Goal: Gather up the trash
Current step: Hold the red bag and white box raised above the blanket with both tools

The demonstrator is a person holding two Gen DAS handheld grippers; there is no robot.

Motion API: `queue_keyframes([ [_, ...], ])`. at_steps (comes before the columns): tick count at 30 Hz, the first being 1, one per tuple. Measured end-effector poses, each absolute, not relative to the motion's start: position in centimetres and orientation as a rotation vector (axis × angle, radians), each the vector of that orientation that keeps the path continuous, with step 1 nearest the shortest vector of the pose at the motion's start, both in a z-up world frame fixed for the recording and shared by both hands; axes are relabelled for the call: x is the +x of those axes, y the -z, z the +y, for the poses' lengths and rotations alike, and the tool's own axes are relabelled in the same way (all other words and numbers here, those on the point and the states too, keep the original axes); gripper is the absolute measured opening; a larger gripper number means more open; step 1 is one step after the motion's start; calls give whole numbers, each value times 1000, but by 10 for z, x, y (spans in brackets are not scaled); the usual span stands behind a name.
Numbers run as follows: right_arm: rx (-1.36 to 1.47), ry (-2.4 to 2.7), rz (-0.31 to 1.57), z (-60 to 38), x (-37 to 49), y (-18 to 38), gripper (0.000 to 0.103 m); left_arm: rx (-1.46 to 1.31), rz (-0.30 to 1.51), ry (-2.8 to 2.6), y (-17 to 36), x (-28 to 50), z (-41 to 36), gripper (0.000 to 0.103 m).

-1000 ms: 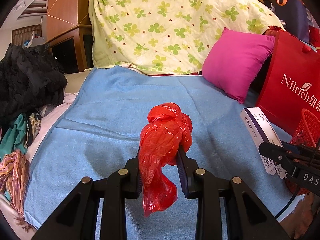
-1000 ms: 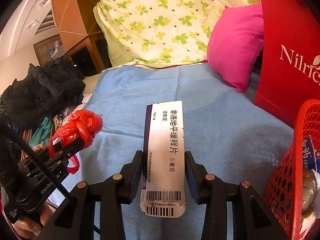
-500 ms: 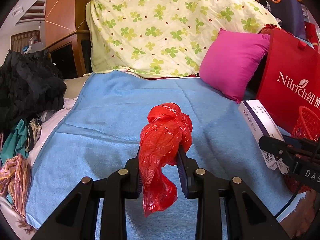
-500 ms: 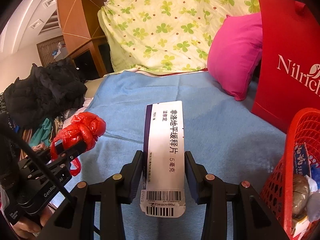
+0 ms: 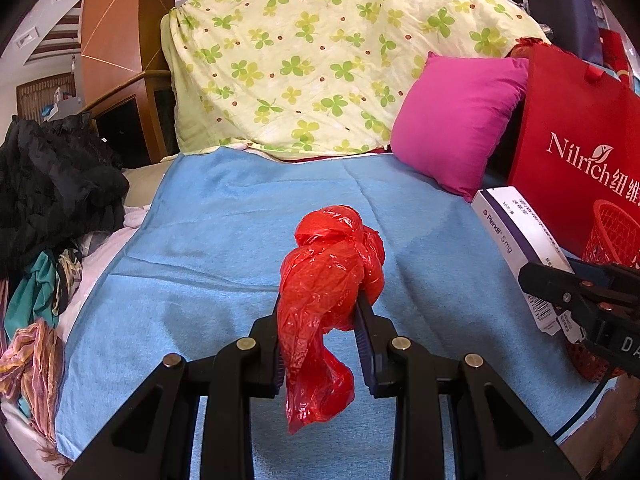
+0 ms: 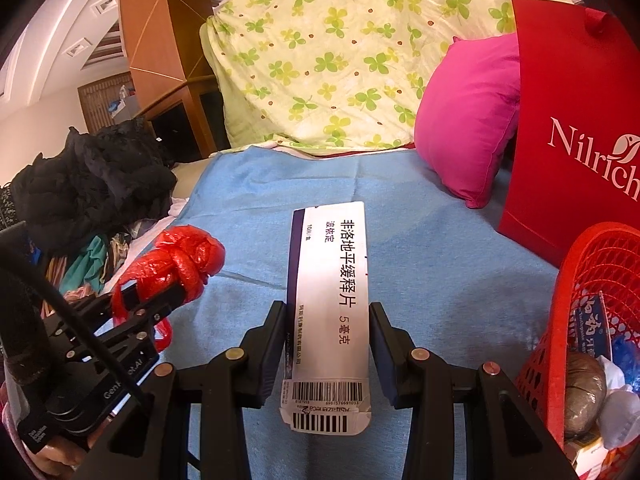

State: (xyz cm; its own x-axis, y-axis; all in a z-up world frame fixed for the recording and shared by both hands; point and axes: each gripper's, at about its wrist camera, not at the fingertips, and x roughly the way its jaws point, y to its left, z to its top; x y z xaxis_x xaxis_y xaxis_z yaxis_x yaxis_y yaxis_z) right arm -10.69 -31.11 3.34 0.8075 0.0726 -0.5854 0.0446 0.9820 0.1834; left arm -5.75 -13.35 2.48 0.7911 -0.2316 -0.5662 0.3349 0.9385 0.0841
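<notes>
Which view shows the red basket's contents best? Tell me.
The right wrist view: the red basket faces the camera with its mouth open, showing wrappers and crumpled trash inside. The left wrist view shows only the basket's mesh outside, partly behind the right tool.

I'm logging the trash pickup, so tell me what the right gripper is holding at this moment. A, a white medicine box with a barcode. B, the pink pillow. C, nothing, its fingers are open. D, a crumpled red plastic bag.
A: the right gripper is shut on the white medicine box, barcode end toward the camera, while the red plastic bag sits in the left gripper.
</notes>
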Motion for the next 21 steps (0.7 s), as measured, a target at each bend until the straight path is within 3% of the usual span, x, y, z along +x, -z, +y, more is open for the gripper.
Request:
queue_keyframes([
  [21, 195, -5, 627, -322, -115, -35, 43, 233, 576, 307, -20, -60, -151, 32],
])
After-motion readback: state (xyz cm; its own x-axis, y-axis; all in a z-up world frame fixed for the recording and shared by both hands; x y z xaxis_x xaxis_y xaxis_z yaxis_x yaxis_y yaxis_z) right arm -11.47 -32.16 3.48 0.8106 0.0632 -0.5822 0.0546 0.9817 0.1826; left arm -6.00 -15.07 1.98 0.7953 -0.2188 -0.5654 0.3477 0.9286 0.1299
